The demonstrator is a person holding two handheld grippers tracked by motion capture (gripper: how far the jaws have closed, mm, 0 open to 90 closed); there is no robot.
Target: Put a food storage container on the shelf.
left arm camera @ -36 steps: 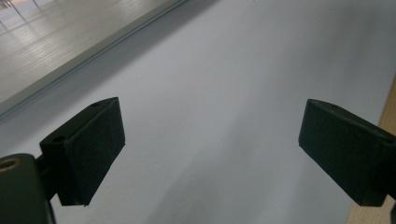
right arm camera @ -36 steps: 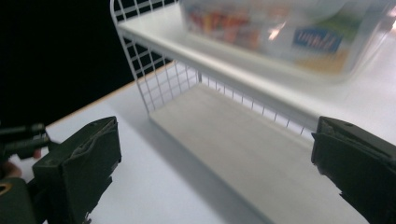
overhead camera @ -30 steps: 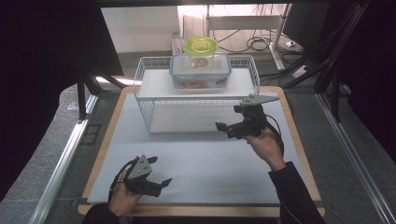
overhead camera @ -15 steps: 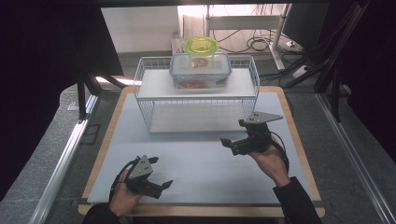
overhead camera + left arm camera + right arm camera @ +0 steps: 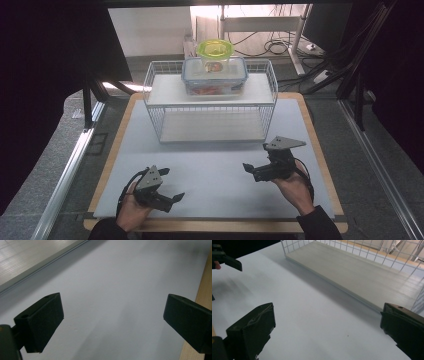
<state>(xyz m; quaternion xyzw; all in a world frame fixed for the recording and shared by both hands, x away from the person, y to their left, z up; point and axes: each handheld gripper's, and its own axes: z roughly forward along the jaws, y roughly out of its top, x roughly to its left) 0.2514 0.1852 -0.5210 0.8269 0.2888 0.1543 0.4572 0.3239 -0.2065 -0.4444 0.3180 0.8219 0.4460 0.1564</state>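
Hands and grippers sit low over the pale grey mat near the person's edge of the wooden-rimmed table. The right gripper has come down and back from where it was a second ago, when it hung closer to the front of the white wire rack; it now rests close to the mat, well apart from the rack. Its jaws stand wide apart with nothing between them, as the right gripper view shows, looking across bare mat toward the rack's lower white shelf board.

The left gripper has kept its place at the near left corner. Its jaws have just been opening and now stand fully apart over bare mat, nothing between them.

The clear plastic food box with a blue-trimmed lid sits on the rack's upper shelf, and the small round tub with a yellow-green lid stands on top of it. Both are well apart from either gripper and look unmoved across the three high views.

Judged from this, the stacking on the rack seems finished: both hands have drawn away empty and settled in a resting pose, so no grasp looks imminent.
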